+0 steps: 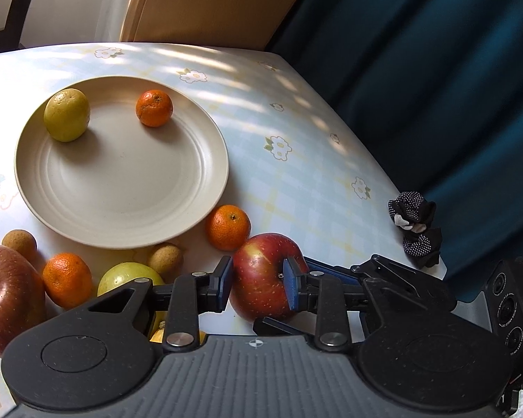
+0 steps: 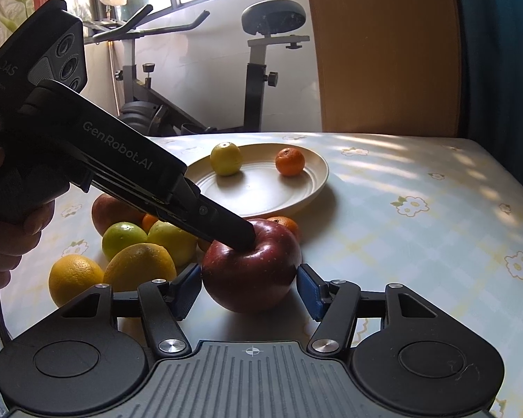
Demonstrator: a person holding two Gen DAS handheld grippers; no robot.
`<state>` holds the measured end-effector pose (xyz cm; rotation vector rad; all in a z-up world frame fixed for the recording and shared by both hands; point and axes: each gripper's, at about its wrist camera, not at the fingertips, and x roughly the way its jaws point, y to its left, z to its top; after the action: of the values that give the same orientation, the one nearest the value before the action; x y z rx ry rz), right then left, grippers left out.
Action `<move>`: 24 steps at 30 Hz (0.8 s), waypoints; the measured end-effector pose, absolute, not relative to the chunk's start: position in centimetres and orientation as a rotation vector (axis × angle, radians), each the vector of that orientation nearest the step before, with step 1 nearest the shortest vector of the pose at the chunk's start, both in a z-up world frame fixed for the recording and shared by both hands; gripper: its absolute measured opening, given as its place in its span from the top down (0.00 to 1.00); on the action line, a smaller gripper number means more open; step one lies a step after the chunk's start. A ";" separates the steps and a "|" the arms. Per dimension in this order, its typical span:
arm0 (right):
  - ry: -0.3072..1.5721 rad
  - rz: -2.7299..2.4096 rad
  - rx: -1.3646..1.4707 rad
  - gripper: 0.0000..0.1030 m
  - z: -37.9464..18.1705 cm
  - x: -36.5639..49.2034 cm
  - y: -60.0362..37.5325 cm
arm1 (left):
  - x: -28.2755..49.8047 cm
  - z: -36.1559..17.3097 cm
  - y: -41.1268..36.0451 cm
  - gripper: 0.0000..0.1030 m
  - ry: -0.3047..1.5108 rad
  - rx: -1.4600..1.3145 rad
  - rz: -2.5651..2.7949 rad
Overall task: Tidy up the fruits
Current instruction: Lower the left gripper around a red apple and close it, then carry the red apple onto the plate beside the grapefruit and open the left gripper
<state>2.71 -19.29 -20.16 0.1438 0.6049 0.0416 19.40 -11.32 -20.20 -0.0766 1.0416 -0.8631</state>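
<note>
The left tool (image 1: 258, 280) slants down onto the red apple (image 2: 251, 271), its blue pads (image 1: 290, 284) pinching the fruit's top. A hand (image 2: 7, 237) grips its handle. The right tool (image 2: 249, 287) straddles the same apple from the near side, its fingers just beside it without pressing.

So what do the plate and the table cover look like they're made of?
Plate: matte beige with faint speckles and moulded rings, no glossy glare; it looks like melamine or a fibre composite, though unglazed ceramic is possible. Table cover: a smooth printed sheet with a flower and check pattern and a soft sheen in the sunlight; probably vinyl or oilcloth rather than woven fabric.
</note>
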 end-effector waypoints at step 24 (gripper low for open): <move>0.577 0.130 0.228 0.45 -17.9 4.2 -20.5 | 19.7 -18.0 -9.1 0.69 0.959 -0.181 -0.868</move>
<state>4.20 -20.54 -17.92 0.2276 0.5770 0.1300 19.67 -9.12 -17.96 -0.1811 0.9589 -0.8684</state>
